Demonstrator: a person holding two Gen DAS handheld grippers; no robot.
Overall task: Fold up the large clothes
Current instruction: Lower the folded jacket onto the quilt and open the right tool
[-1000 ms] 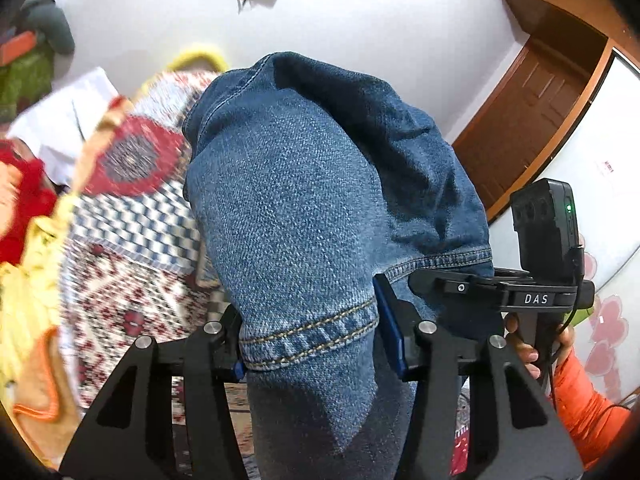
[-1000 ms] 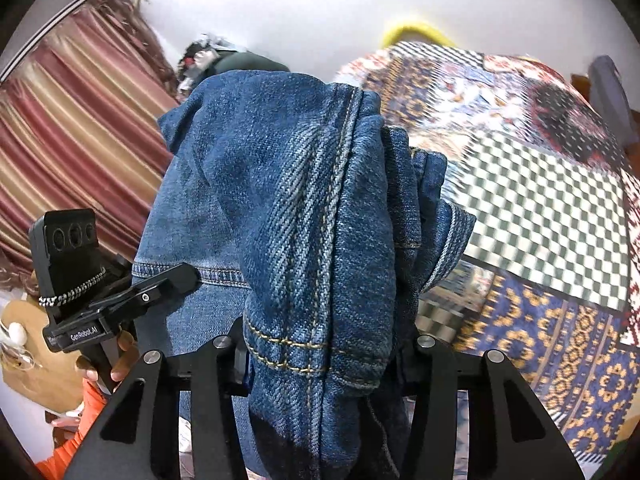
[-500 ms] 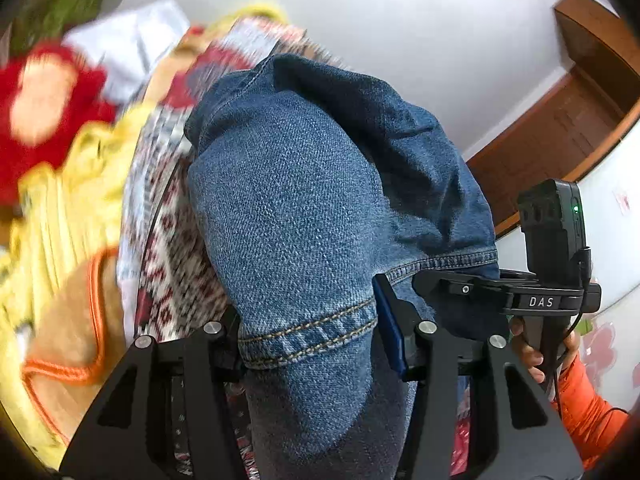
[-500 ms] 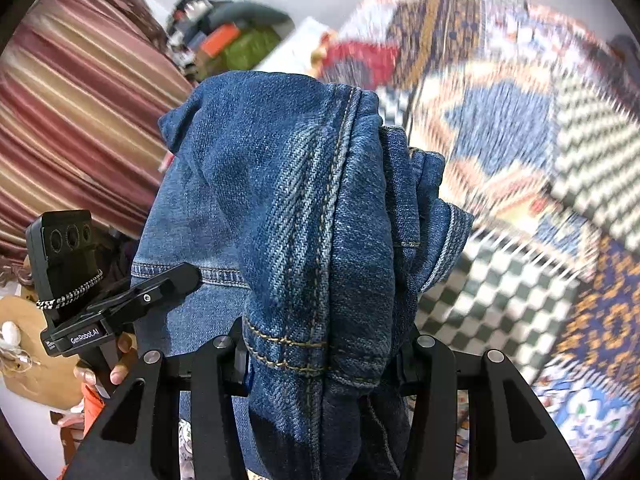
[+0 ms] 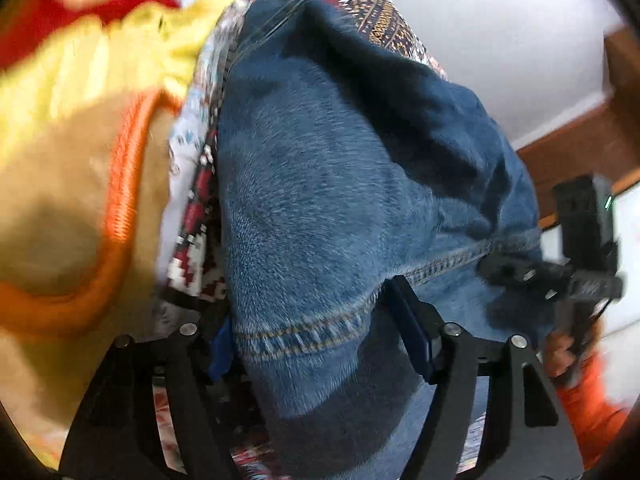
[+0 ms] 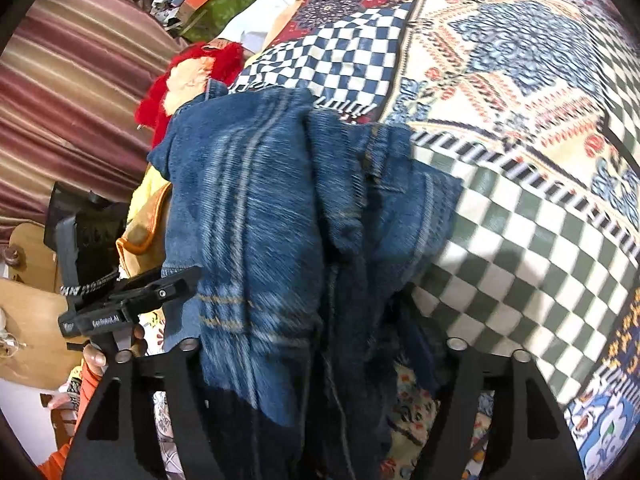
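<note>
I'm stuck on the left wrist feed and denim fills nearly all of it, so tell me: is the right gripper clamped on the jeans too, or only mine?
Observer: Yes. In the right wrist view the right gripper is shut on the jeans, with several bunched layers between its fingers.
Operator: What lies beyond the jeans on that side?
Observer: A patchwork bedspread, with green-and-white checks nearest the gripper.
Operator: Anything else close to the denim there?
Observer: A red fluffy item sits just past the jeans' far edge, toward the striped curtain.
Operator: Can you see my gripper from there?
Observer: Yes, the left gripper shows at the left edge beside the jeans, but whether it is clamped cannot be told from that view.
</note>
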